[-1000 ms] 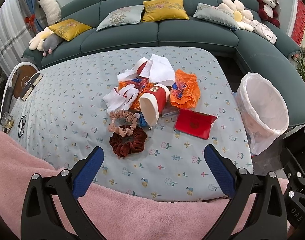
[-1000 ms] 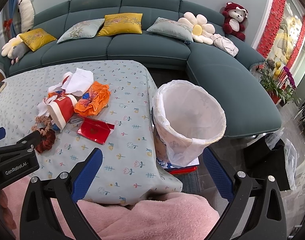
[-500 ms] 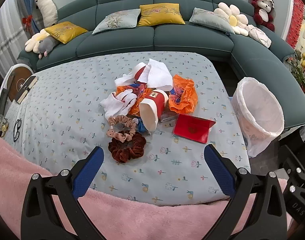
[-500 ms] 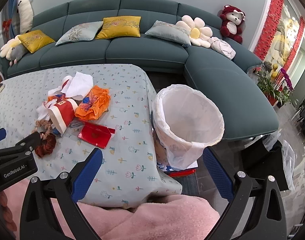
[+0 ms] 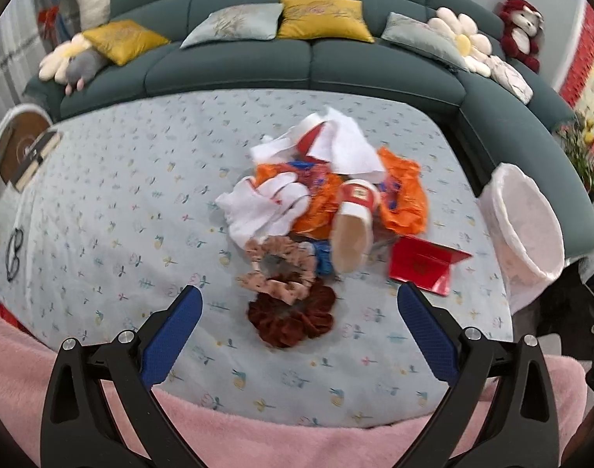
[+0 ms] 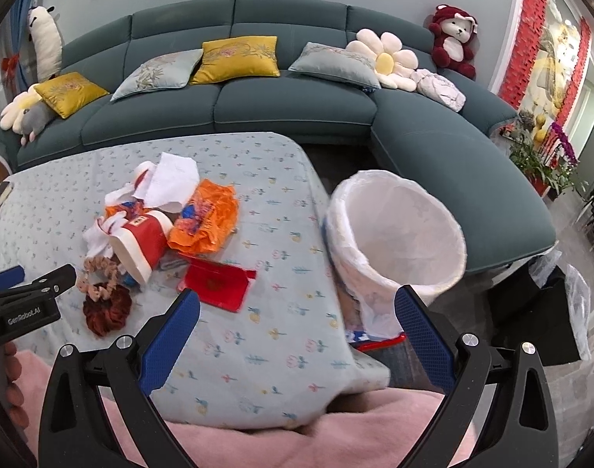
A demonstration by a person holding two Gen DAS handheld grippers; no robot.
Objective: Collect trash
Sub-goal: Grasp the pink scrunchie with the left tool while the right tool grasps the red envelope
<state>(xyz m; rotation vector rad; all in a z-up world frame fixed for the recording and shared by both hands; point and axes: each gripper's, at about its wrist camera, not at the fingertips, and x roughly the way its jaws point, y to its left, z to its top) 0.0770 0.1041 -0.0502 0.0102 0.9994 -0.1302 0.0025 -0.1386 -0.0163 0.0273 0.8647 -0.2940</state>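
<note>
Trash sits in one heap mid-tabletop [image 5: 102, 202], dead ahead of the left claw [image 5: 297, 312], at its twelve o'clock. Both claws are spread wide with nothing between the blue pads.

Nearest the left claw is a maroon scrunchie [image 5: 291, 318], with a pink scrunchie [image 5: 279, 271] touching it just beyond; these look like hair ties rather than rubbish, so I judge they are to be left alone. Behind them lies a tipped red-and-white cup [image 5: 353, 230], mouth toward the camera, long axis running from about seven to one o'clock. Orange wrappers [image 5: 404, 202] lie under and beside it, white tissue [image 5: 347, 152] at the far end of the heap, crumpled white paper [image 5: 258, 210] at eleven o'clock of the scrunchies. A red envelope [image 5: 425, 269] lies flat at about two o'clock.

From the right claw [image 6: 297, 321], the heap is off at ten to eleven o'clock, the envelope [image 6: 219, 284] the closest piece, just ahead and left. The lined bin [image 6: 394, 241] stands beside the tabletop's right edge, at one o'clock of the right claw, its mouth tilted toward the camera.

So the left claw faces the heap squarely and is the nearer one for the cup and wrappers; the right claw is nearer the bin and envelope. A left-claw grasp of the cup would need the pads across its short axis, reaching over the scrunchies.
</note>
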